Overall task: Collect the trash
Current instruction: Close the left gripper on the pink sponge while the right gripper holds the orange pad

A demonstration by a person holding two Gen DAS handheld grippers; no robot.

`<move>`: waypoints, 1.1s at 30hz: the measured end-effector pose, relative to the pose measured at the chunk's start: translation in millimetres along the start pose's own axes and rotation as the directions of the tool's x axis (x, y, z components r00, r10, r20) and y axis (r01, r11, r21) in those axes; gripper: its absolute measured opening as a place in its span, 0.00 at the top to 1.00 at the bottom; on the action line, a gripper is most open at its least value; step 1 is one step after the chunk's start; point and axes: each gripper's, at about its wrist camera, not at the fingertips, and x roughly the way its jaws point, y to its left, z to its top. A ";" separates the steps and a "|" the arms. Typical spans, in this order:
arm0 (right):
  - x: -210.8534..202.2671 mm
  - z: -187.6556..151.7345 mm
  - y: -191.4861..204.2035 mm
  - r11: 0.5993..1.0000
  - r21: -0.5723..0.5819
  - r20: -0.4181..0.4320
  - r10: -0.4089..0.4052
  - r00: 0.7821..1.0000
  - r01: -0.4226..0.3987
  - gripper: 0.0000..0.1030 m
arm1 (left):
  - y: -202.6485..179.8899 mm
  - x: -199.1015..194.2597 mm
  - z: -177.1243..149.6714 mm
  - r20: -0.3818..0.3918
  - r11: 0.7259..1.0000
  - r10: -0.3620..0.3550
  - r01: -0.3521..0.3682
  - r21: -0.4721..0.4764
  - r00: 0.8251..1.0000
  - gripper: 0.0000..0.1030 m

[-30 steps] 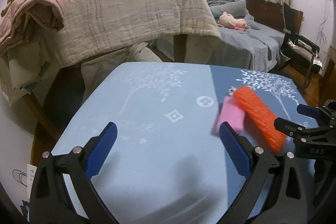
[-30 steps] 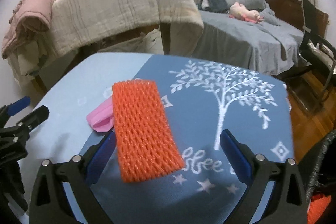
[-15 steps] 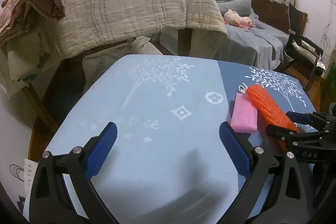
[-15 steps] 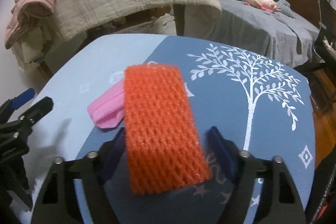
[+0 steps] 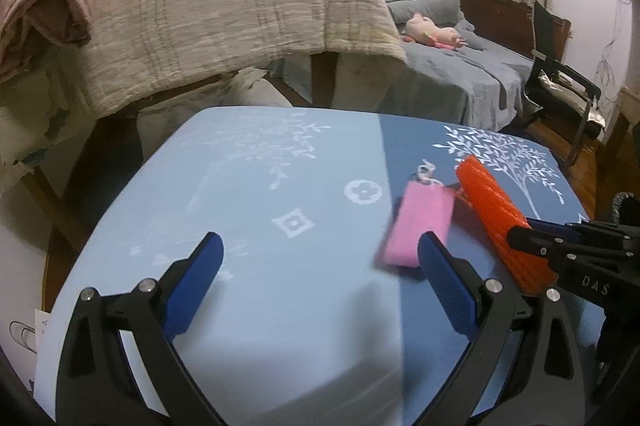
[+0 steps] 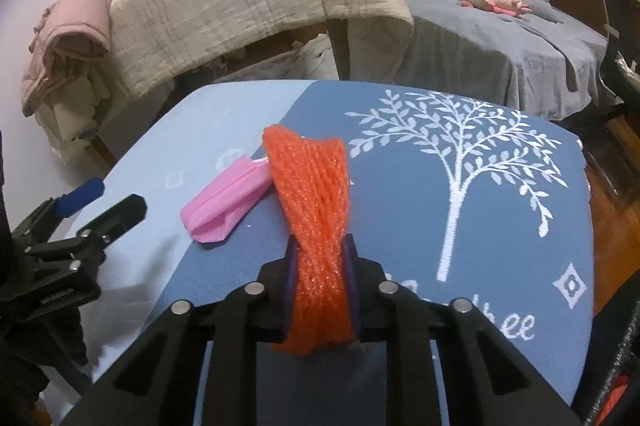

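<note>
Right gripper [image 6: 322, 258] jaws closing, pads squeezing the orange foam net [image 6: 316, 202] between them; its near end bunches up and hides the pad faces. Pink wrapper [image 6: 228, 204] lies on the blue tablecloth [image 6: 500, 226], touching the net, left of those jaws. Left gripper [image 5: 320, 266] jaws wide, nothing between; wrapper blurred, partly behind its right finger.

Dim indoor light, fisheye-warped edges

Bare tablecloth [image 5: 256, 290] before left gripper [image 5: 320, 290], pink wrapper [image 5: 416, 226] alongside
</note>
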 end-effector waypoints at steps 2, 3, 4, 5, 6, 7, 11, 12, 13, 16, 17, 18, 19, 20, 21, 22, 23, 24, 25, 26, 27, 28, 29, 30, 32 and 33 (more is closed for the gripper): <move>-3.9 -0.9 -3.5 1.000 0.011 0.006 -0.004 1.000 0.004 0.80 | -7.4 3.2 2.0 -0.004 1.000 -0.011 0.011 0.013 1.000 0.08; -6.3 -1.1 -5.2 1.000 0.016 0.010 -0.009 1.000 0.009 0.80 | -11.4 5.6 3.5 -0.006 1.000 -0.020 0.020 0.019 1.000 0.08; -8.2 -1.4 -6.5 1.000 0.018 0.014 -0.014 1.000 0.014 0.80 | -15.5 8.4 5.3 -0.010 0.999 -0.029 0.030 0.025 1.000 0.08; -10.4 -1.8 -8.1 1.000 0.021 0.018 -0.020 1.000 0.019 0.80 | -18.1 10.8 6.5 -0.013 0.999 -0.035 0.035 0.029 0.999 0.08; -13.0 -2.0 -9.9 0.999 0.025 0.023 -0.025 0.999 0.025 0.80 | -21.5 13.8 7.7 -0.018 0.999 -0.041 0.042 0.033 0.999 0.08; -14.8 -1.6 -11.8 0.999 0.029 0.028 -0.031 0.999 0.030 0.80 | -25.8 18.5 9.3 -0.026 0.998 -0.049 0.050 0.037 0.998 0.08; -23.1 0.2 -18.5 0.998 0.034 0.041 -0.057 0.998 0.056 0.80 | -35.3 33.5 13.4 -0.065 0.996 -0.073 0.076 0.044 0.995 0.08; -24.4 0.8 -20.0 0.998 0.034 0.043 -0.063 0.997 0.062 0.80 | -38.5 38.1 14.3 -0.081 0.995 -0.082 0.086 0.047 0.993 0.08; -25.1 1.0 -20.8 0.997 0.035 0.043 -0.066 0.997 0.064 0.80 | -41.7 42.5 14.8 -0.095 0.994 -0.092 0.097 0.051 0.991 0.11; -28.2 0.6 -24.0 0.997 0.041 0.044 -0.068 0.997 0.067 0.80 | -48.6 54.5 14.7 -0.149 0.991 -0.110 0.120 0.065 0.983 0.29; -29.1 0.4 -24.2 0.997 0.042 0.044 -0.069 0.997 0.067 0.80 | -51.2 59.6 13.8 -0.174 0.988 -0.123 0.137 0.068 0.977 0.38; -30.8 -0.2 -25.5 0.997 0.044 0.045 -0.067 0.997 0.065 0.80 | -51.7 61.3 12.2 -0.182 0.987 -0.129 0.144 0.069 0.975 0.44; -31.8 -0.4 -25.8 0.997 0.045 0.046 -0.066 0.997 0.064 0.80 | -52.5 62.2 12.1 -0.189 0.986 -0.137 0.153 0.068 0.972 0.56; -33.2 -1.0 -25.7 0.997 0.046 0.047 -0.065 0.997 0.063 0.80 | -51.8 60.9 12.0 -0.185 0.985 -0.144 0.158 0.065 0.972 0.63; -34.8 -1.1 -25.9 0.997 0.047 0.048 -0.065 0.997 0.062 0.80 | -51.6 59.9 11.8 -0.182 0.985 -0.149 0.163 0.060 0.972 0.68; -35.7 -1.4 -26.1 0.997 0.047 0.048 -0.065 0.997 0.062 0.80 | -51.0 58.7 11.9 -0.180 0.984 -0.155 0.167 0.055 0.971 0.72; -36.7 -1.4 -26.1 0.997 0.049 0.048 -0.064 0.997 0.062 0.80 | -50.6 56.6 11.9 -0.177 0.984 -0.157 0.168 0.050 0.972 0.72; -37.8 -1.6 -26.0 0.997 0.051 0.046 -0.063 0.997 0.061 0.80 | -50.5 54.1 12.1 -0.171 0.984 -0.161 0.171 0.045 0.972 0.73; -38.7 -1.8 -25.9 0.997 0.053 0.045 -0.063 0.997 0.060 0.80 | -50.2 51.8 11.8 -0.167 0.984 -0.165 0.174 0.039 0.972 0.75; -40.2 -2.3 -25.5 0.997 0.056 0.045 -0.062 0.997 0.060 0.80 | -50.2 47.9 12.1 -0.160 0.984 -0.168 0.176 0.034 0.973 0.76; -40.4 -2.2 -25.5 0.997 0.054 0.047 -0.062 0.997 0.059 0.80 | -50.4 43.7 12.7 -0.152 0.984 -0.168 0.175 0.032 0.974 0.76; -42.3 -2.5 -25.1 0.997 0.055 0.049 -0.061 0.997 0.058 0.80 | -50.9 37.7 13.8 -0.139 0.984 -0.168 0.174 0.030 0.976 0.77; -44.8 -2.7 -24.5 0.997 0.057 0.053 -0.060 0.997 0.057 0.80 | -50.7 34.1 14.9 -0.132 0.984 -0.169 0.174 0.029 0.977 0.77; -46.9 -2.6 -24.2 0.997 0.058 0.056 -0.059 0.997 0.056 0.80 | -51.6 29.0 16.4 -0.121 0.984 -0.168 0.173 0.031 0.978 0.77; -52.3 -2.7 -22.9 0.997 0.057 0.064 -0.059 0.996 0.056 0.80 | -54.3 18.7 18.3 -0.104 0.985 -0.163 0.167 0.038 0.981 0.77; -55.9 -2.5 -22.1 0.997 0.056 0.070 -0.061 0.996 0.057 0.80 | -55.5 14.3 19.2 -0.099 0.986 -0.158 0.162 0.041 0.983 0.78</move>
